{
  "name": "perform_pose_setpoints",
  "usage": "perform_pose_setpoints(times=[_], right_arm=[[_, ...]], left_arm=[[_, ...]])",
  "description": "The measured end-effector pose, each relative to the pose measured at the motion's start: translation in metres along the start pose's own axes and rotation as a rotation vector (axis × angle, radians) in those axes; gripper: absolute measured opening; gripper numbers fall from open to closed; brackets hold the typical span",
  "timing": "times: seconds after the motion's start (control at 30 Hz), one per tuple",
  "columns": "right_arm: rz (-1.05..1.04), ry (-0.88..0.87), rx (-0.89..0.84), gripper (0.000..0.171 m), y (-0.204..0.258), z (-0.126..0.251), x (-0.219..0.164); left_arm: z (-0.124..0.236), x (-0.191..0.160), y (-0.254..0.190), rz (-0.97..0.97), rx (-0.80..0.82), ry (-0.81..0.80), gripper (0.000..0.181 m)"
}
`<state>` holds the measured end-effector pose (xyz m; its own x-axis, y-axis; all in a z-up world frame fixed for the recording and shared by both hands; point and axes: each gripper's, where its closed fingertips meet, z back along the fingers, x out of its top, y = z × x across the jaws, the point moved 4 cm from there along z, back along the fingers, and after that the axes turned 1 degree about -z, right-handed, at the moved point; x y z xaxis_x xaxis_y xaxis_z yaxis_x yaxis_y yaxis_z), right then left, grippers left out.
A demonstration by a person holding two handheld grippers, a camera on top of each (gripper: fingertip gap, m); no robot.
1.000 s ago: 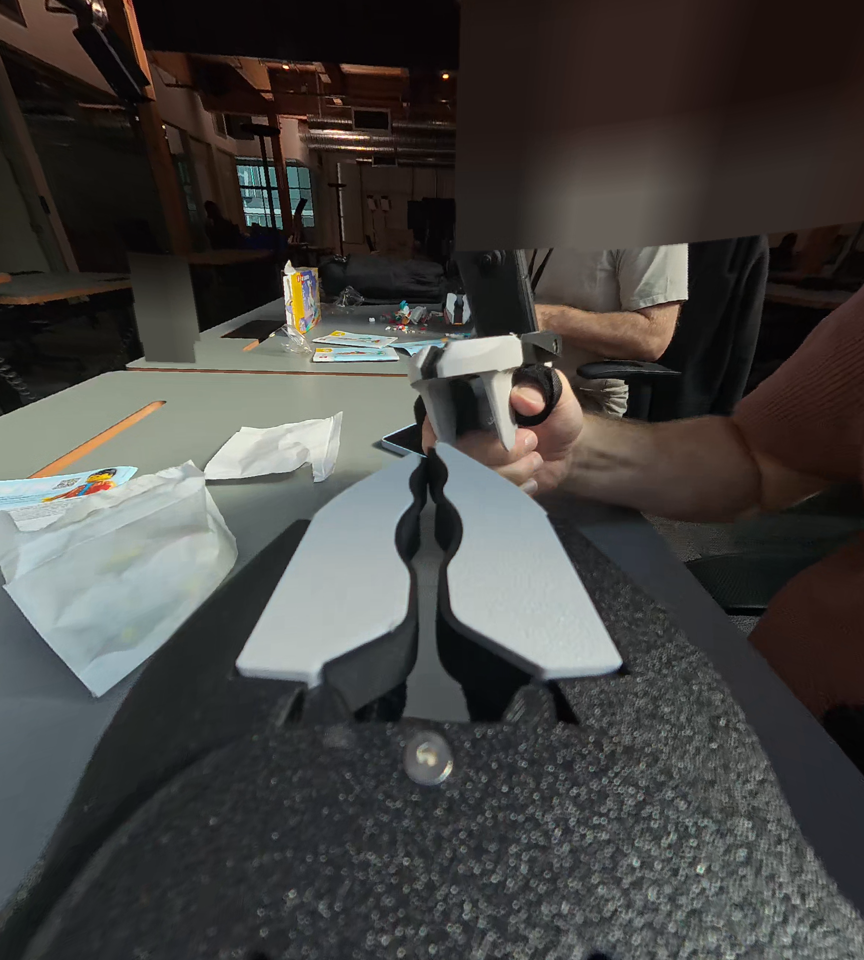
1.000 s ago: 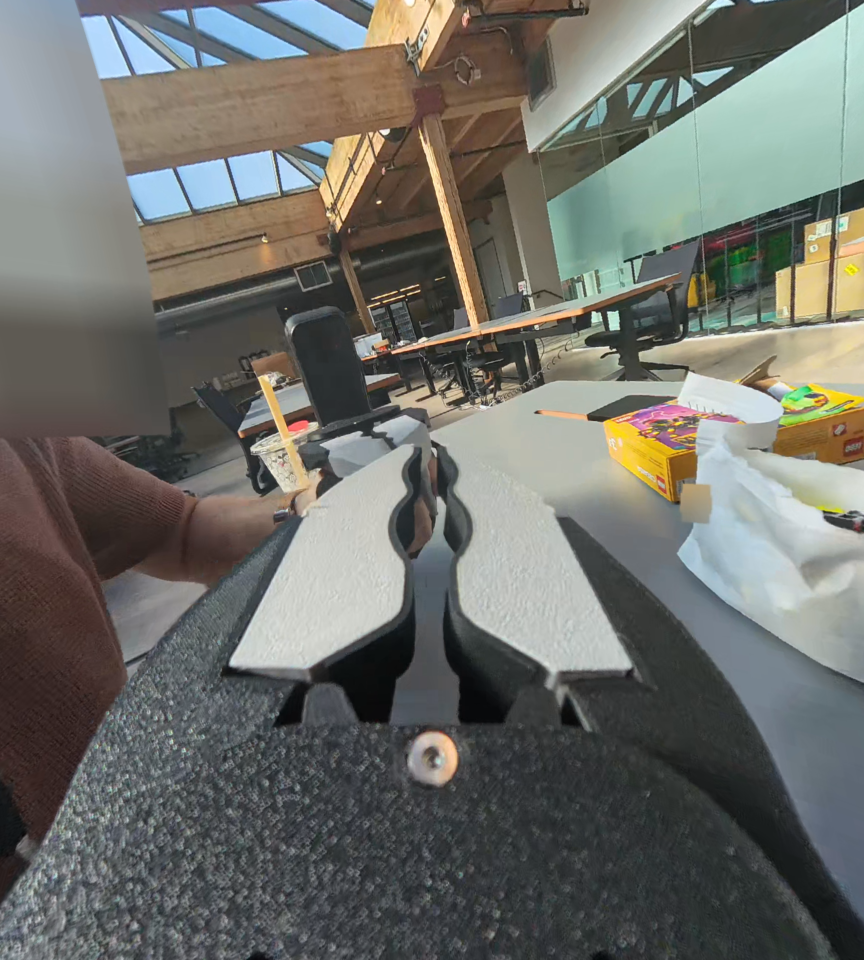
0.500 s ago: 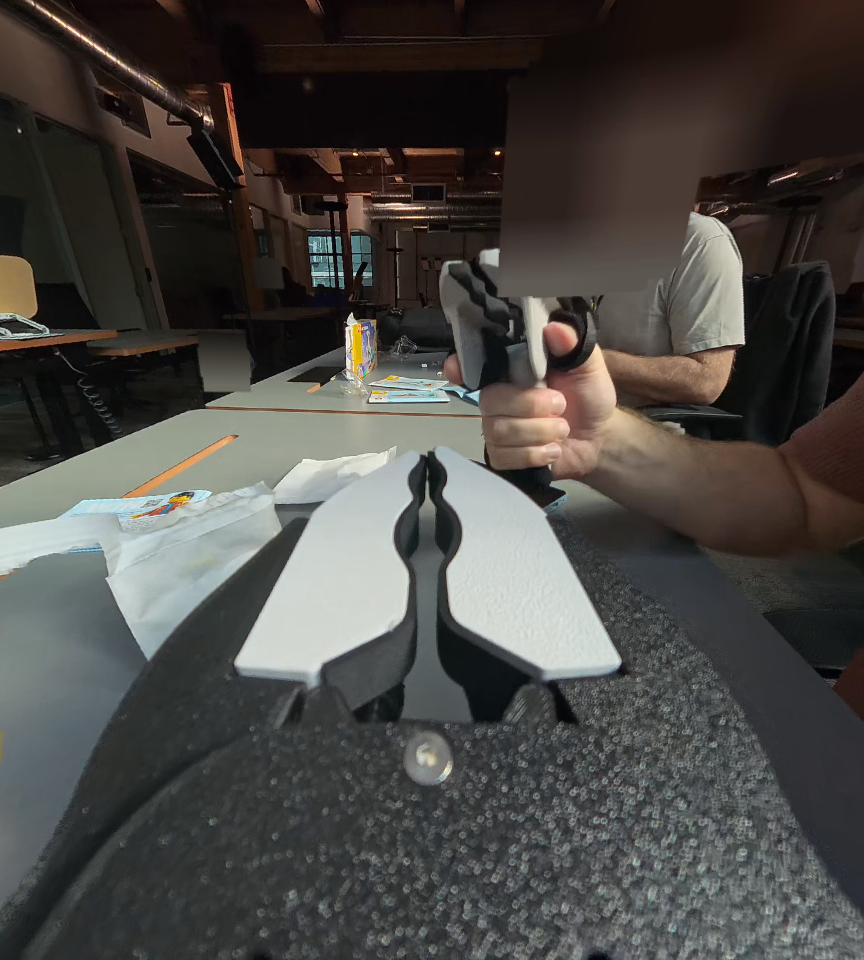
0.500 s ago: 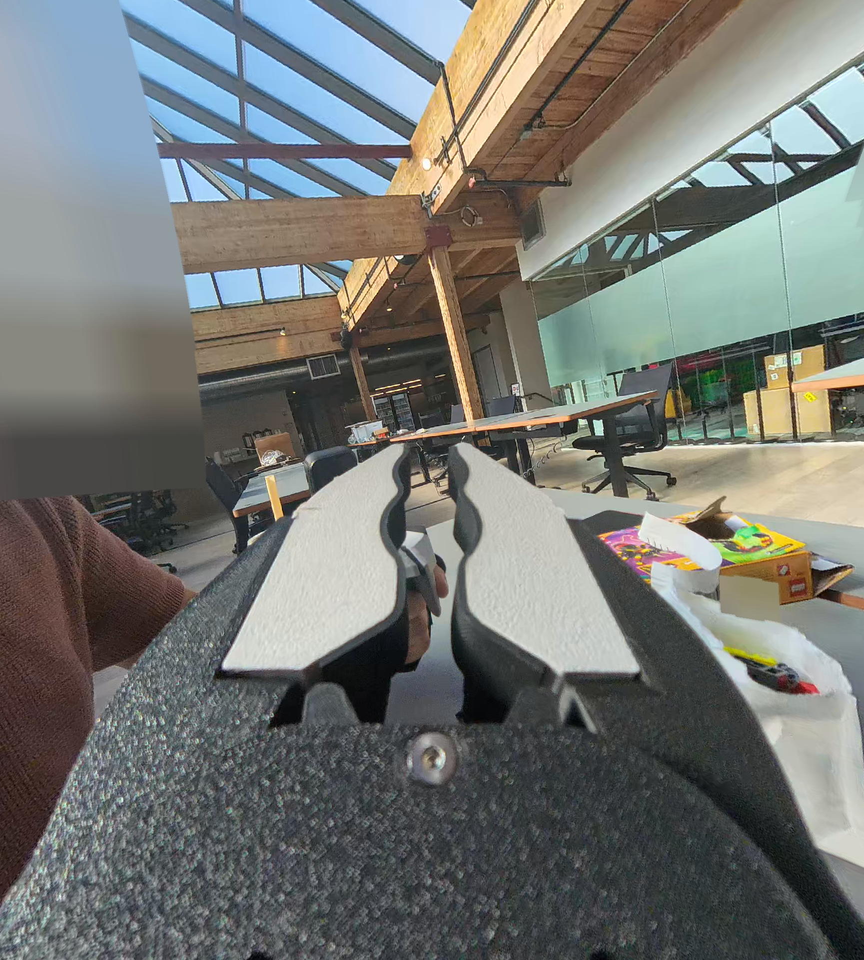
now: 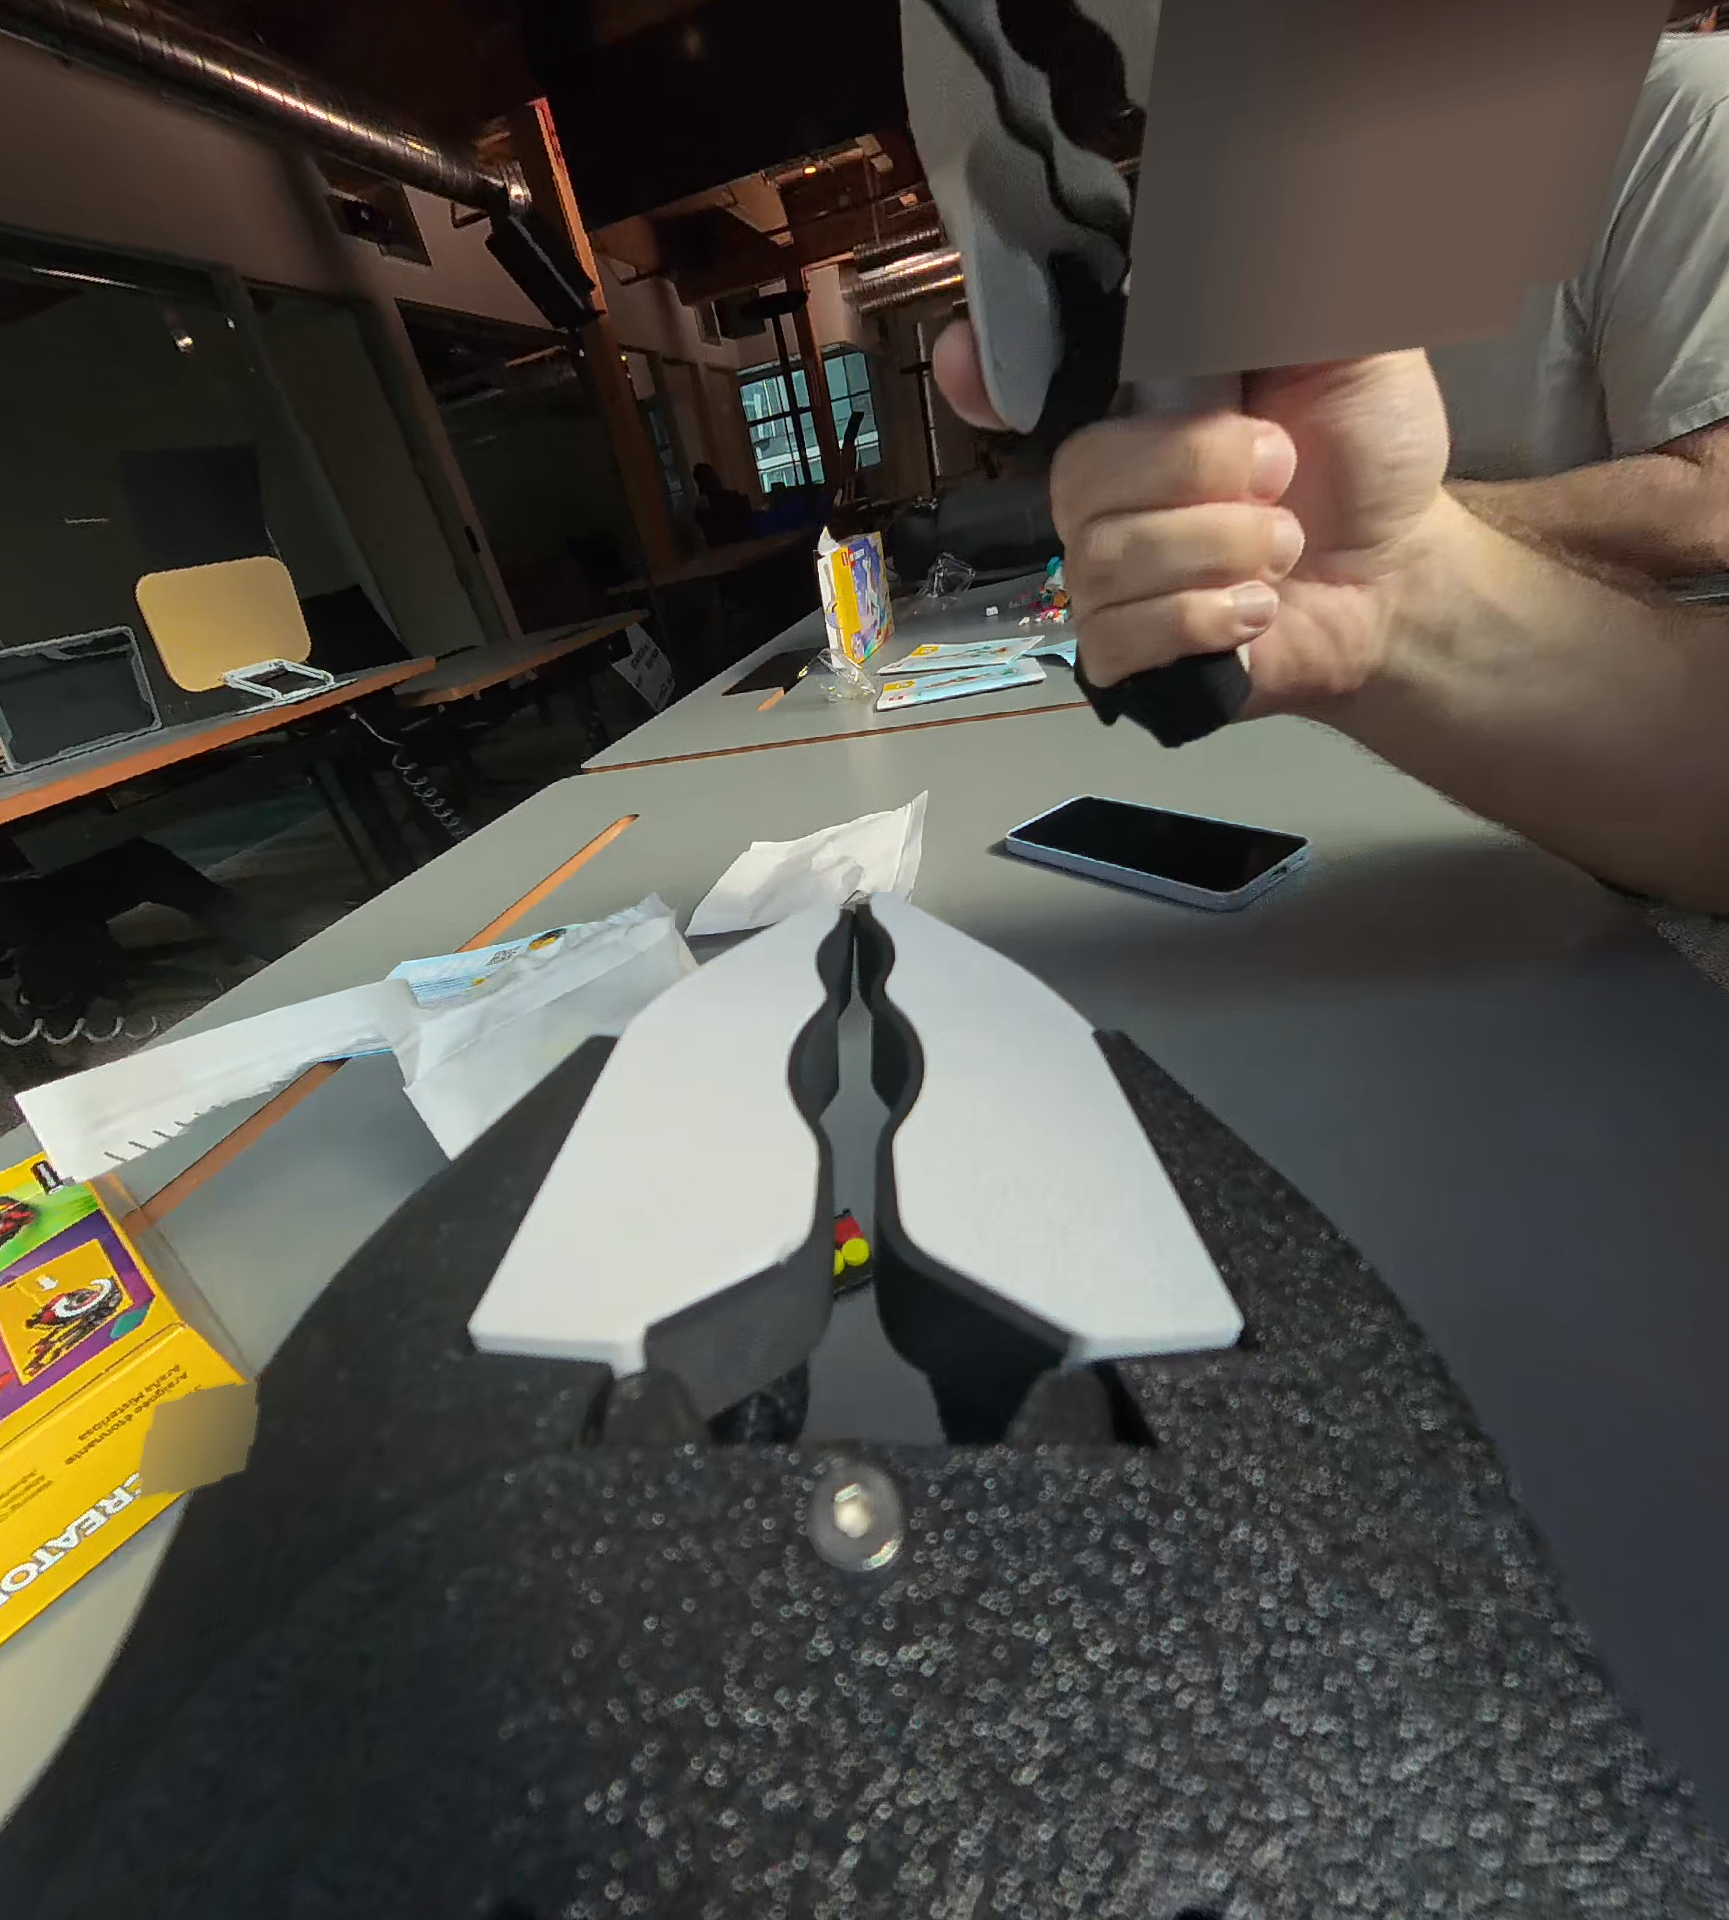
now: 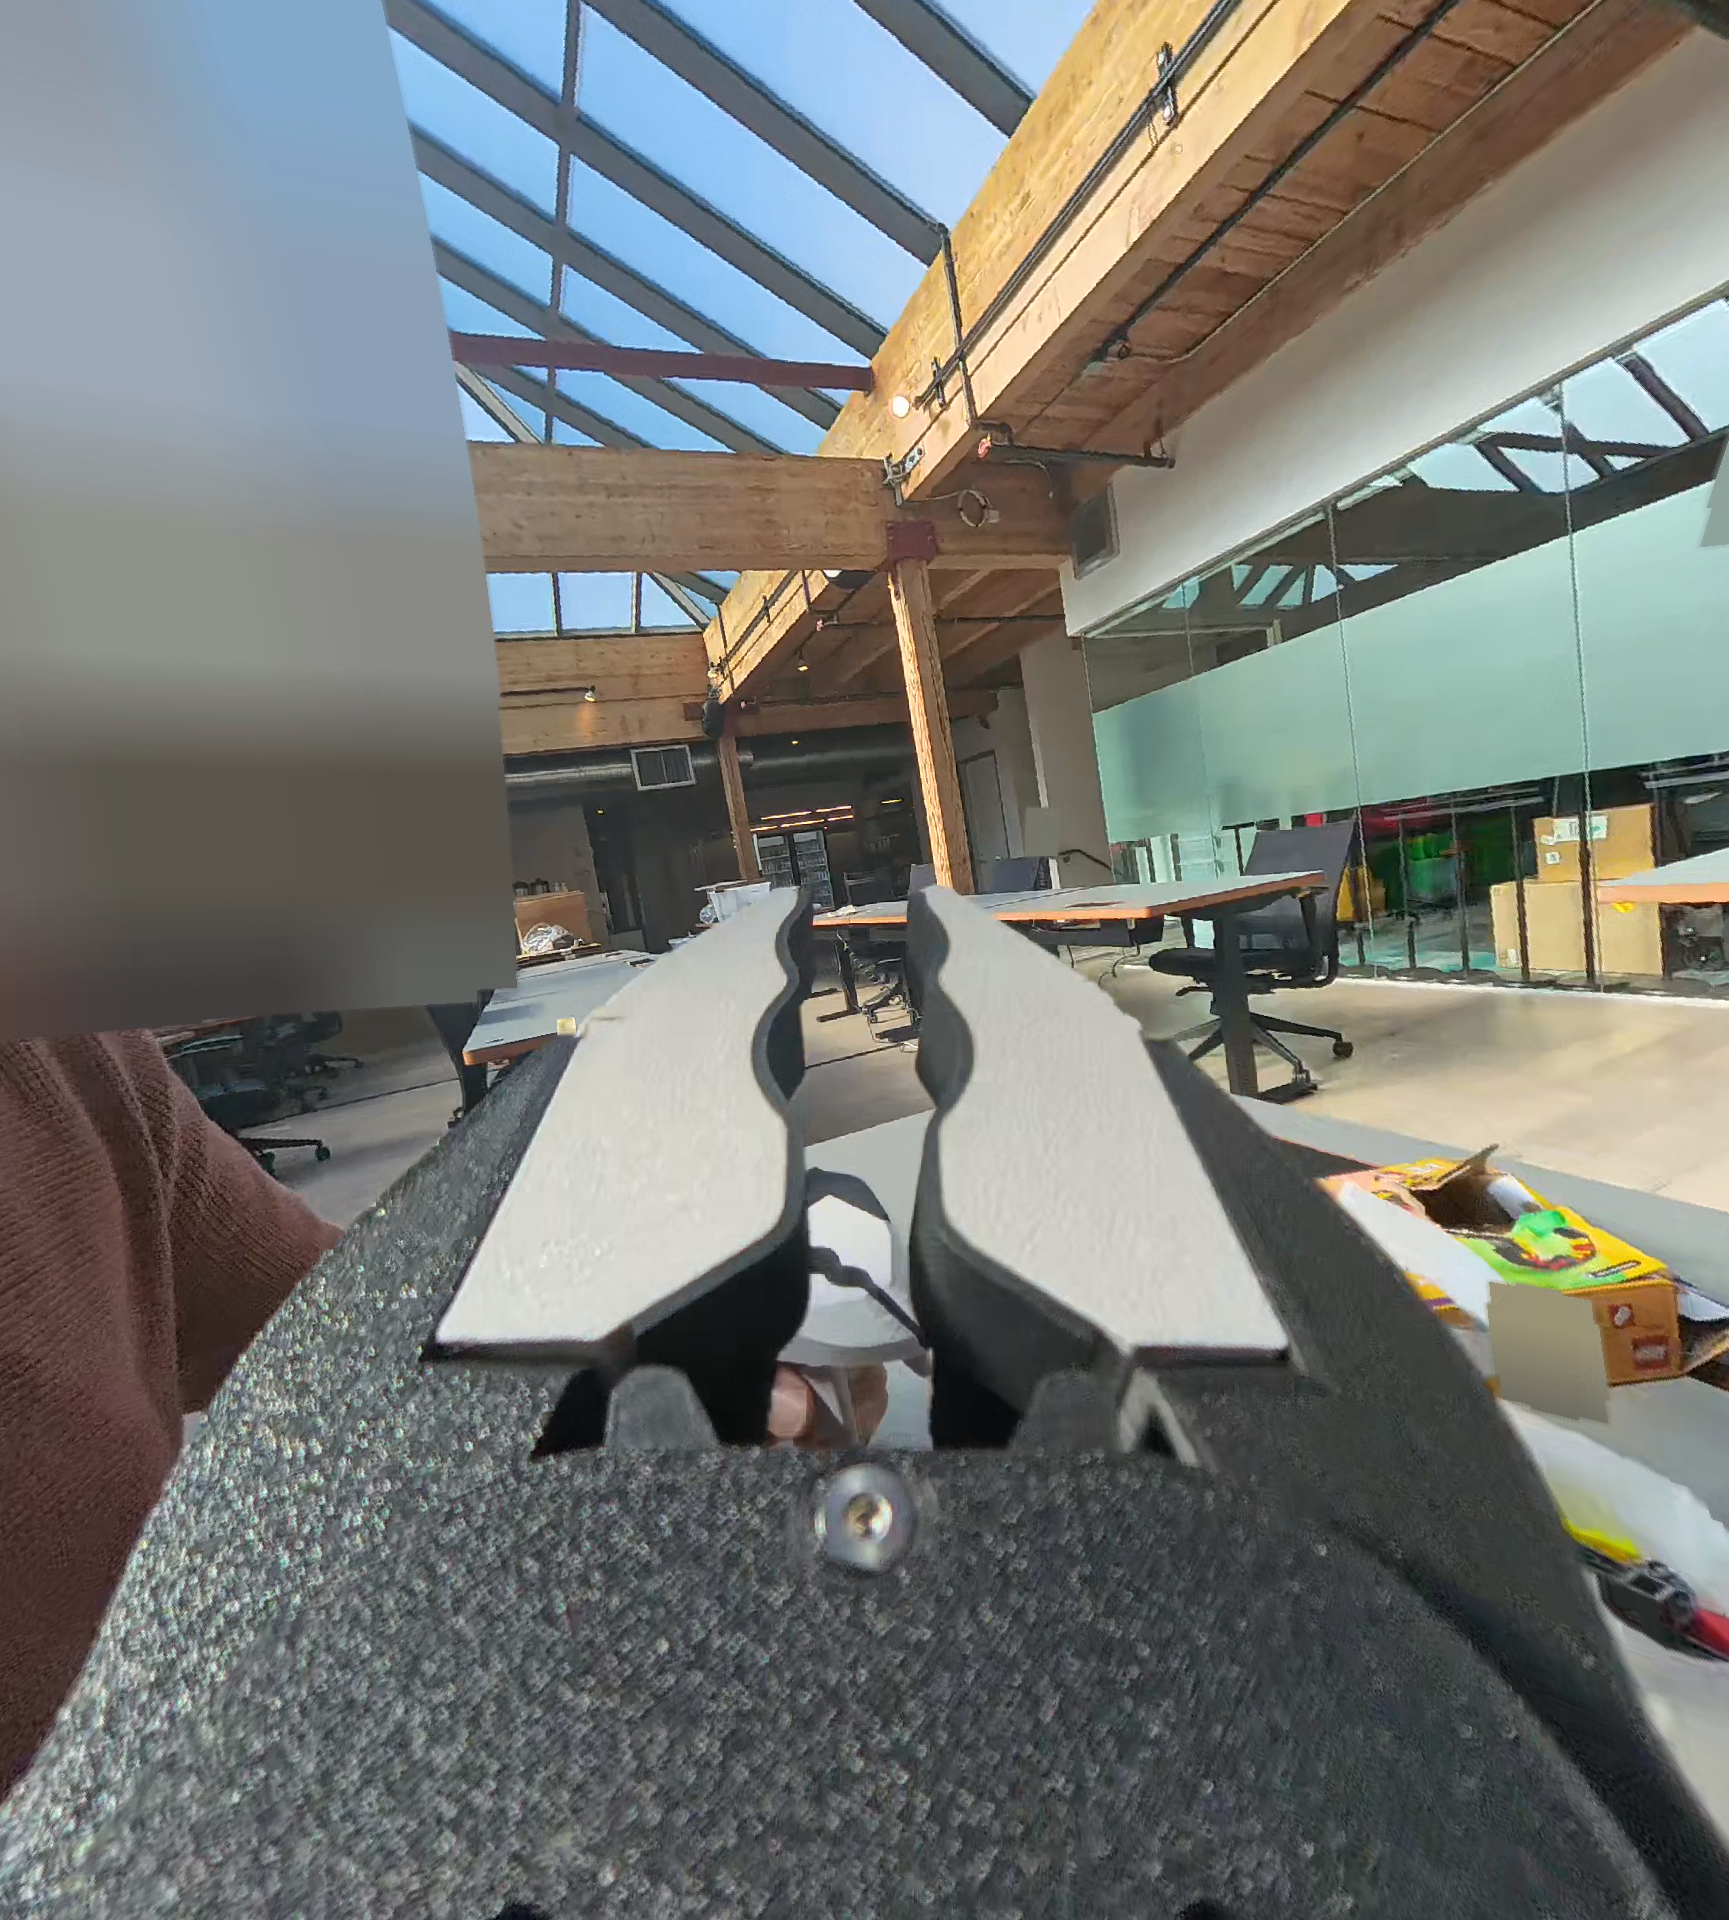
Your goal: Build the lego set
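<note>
My left gripper (image 5: 856, 920) has its fingers pressed together over the surface (image 5: 1359, 1091); my right gripper (image 6: 855, 904), raised, has its fingers slightly spread, holding nothing.

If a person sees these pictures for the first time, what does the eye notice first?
In the left wrist view, the bright yellow box at the table's near left edge, and the dark phone lying flat farther back. Above the phone, a hand holds the right hand-held gripper raised high, pointing upward.

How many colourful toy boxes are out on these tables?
2. One yellow box lies on the near table; another box stands upright on the far table. More may be hidden.
</note>
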<state>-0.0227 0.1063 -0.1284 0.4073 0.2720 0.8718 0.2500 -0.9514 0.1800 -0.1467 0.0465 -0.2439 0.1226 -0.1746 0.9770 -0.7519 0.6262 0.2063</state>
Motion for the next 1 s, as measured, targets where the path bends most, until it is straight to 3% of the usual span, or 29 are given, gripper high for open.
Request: perform_pose_setpoints(times=[0.2, 0.4, 0.63, 0.83, 1.0], right_arm=[[0.037, 0.060, -0.061, 0.018, 0.023, 0.018, -0.015], [-0.006, 0.091, 0.022, 0.018, 0.067, -0.003, -0.043], [-0.029, 0.166, 0.284, 0.019, 0.151, -0.065, -0.081], [-0.080, 0.205, 0.476, 0.023, 0.219, -0.105, -0.105], [-0.258, 0.317, 0.694, 0.032, 0.298, -0.123, -0.182]], left_arm=[[0.035, 0.033, -0.049, 0.029, 0.025, 0.003, 0.000], [0.109, 0.061, -0.116, 0.035, 0.161, 0.008, 0.000], [0.214, 0.095, -0.190, -0.047, 0.472, 0.117, 0.000], [0.309, 0.123, -0.208, -0.061, 0.747, 0.117, 0.000], [0.398, 0.120, -0.209, -0.069, 0.975, 0.126, 0.002]])
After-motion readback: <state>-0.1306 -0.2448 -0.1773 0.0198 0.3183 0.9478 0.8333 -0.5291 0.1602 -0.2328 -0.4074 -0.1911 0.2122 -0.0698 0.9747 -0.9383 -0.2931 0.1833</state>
